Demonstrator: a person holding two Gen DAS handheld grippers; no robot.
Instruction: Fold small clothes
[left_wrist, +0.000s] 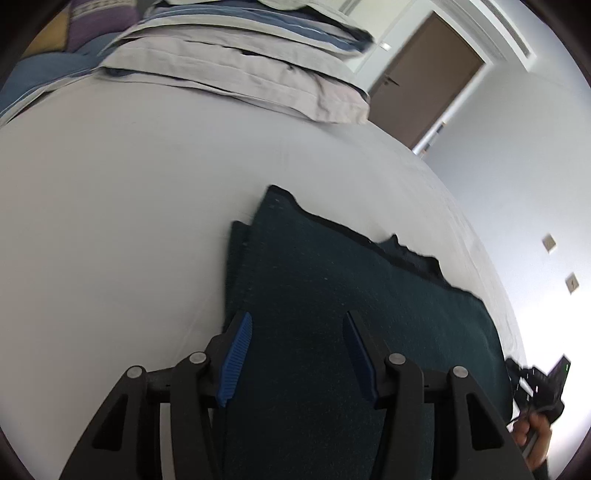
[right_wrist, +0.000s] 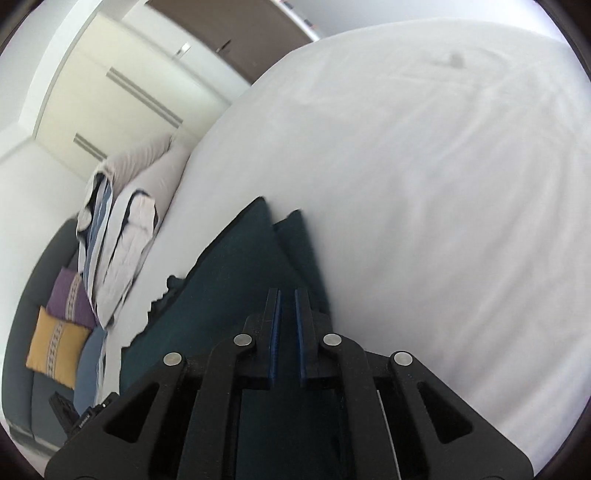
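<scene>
Dark teal garment, one piece folded into layers, lies flat on the white bed sheet in the left wrist view, with a second layer's edge peeking out along its left side and a ragged dark edge along its far side. One left gripper hangs over the near part of the cloth with its two blue-padded fingers standing apart; nothing is pinched between them, and the cloth shows in the gap below. At the head of the bed lies one stack of folded bedding in grey and blue stripes, and behind it one brown door is set in the white wall. At the lower right edge a person's hand grips a black handle. In the right wrist view the same garment runs from under the tool towards the left side of the bed, two folded corners pointing away. One right gripper sits above it with its two fingers drawn close together, a narrow slit left between the blue pads; whether any cloth is caught in that slit cannot be told. To the left are two cushions, one purple cushion and one yellow cushion, beside the striped bedding.
</scene>
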